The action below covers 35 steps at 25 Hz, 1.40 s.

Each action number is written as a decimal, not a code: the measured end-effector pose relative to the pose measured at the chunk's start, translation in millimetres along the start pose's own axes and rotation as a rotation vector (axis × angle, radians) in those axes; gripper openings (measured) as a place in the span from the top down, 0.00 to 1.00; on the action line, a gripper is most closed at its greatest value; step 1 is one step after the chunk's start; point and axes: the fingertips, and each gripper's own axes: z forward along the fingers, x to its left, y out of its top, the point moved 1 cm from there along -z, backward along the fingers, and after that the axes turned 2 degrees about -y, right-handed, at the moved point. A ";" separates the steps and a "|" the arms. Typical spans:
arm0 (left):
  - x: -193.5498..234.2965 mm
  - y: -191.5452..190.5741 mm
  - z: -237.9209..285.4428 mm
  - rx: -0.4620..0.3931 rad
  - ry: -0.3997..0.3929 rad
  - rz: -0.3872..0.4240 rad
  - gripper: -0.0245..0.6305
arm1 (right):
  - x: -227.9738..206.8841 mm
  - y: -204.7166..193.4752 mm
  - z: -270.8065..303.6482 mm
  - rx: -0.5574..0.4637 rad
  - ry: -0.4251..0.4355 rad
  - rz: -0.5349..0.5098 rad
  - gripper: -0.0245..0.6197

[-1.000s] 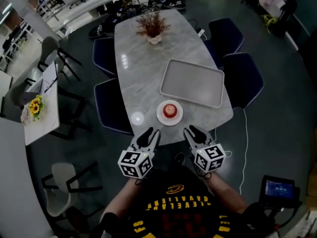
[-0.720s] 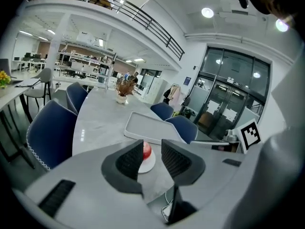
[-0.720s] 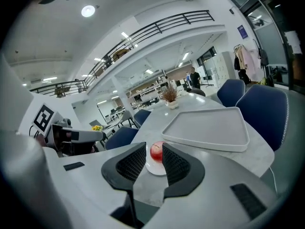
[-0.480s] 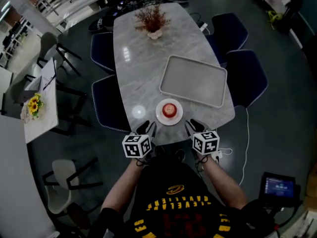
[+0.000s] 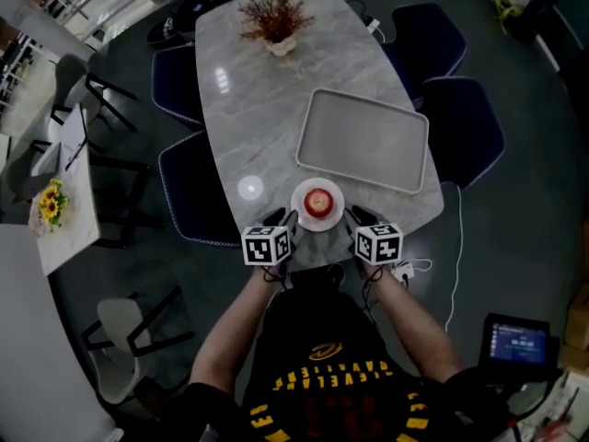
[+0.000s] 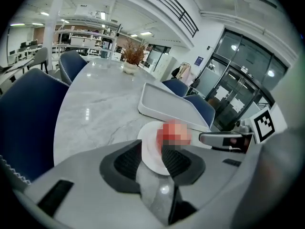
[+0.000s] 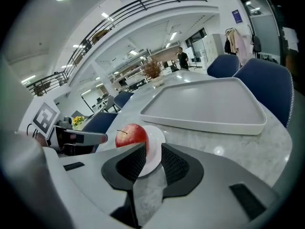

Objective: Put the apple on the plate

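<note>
A red apple (image 5: 317, 200) rests on a small white plate (image 5: 329, 215) near the front edge of the grey marble table (image 5: 258, 109). My left gripper (image 5: 280, 218) sits just left of the plate and my right gripper (image 5: 357, 215) just right of it, both at the table's edge. In the left gripper view the apple (image 6: 172, 133) and plate (image 6: 147, 133) lie just beyond my left gripper (image 6: 152, 149). From the right gripper view, the apple (image 7: 131, 135) on the plate (image 7: 157, 136) shows past my right gripper (image 7: 154, 149). Both pairs of jaws stand a narrow gap apart and hold nothing.
A large empty rectangular tray (image 5: 363, 141) lies behind the plate, toward the right. A dried-plant vase (image 5: 274, 21) stands at the table's far end. Dark blue chairs (image 5: 460, 127) line both long sides. A cable (image 5: 453, 247) hangs off at the right.
Both grippers have moved forward from in front of the table to either side of the plate. The apple has stayed on the plate.
</note>
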 end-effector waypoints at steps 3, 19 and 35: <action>7.4 -3.6 12.8 0.031 -0.005 -0.010 0.78 | -0.1 -2.7 12.2 0.023 -0.010 0.008 0.82; 14.7 -22.7 47.4 0.126 -0.063 -0.098 0.78 | -11.0 -29.8 41.8 0.139 -0.056 0.062 0.82; 21.6 -29.1 51.4 0.144 -0.105 -0.259 0.78 | -11.2 -38.1 39.8 0.122 0.003 0.327 0.90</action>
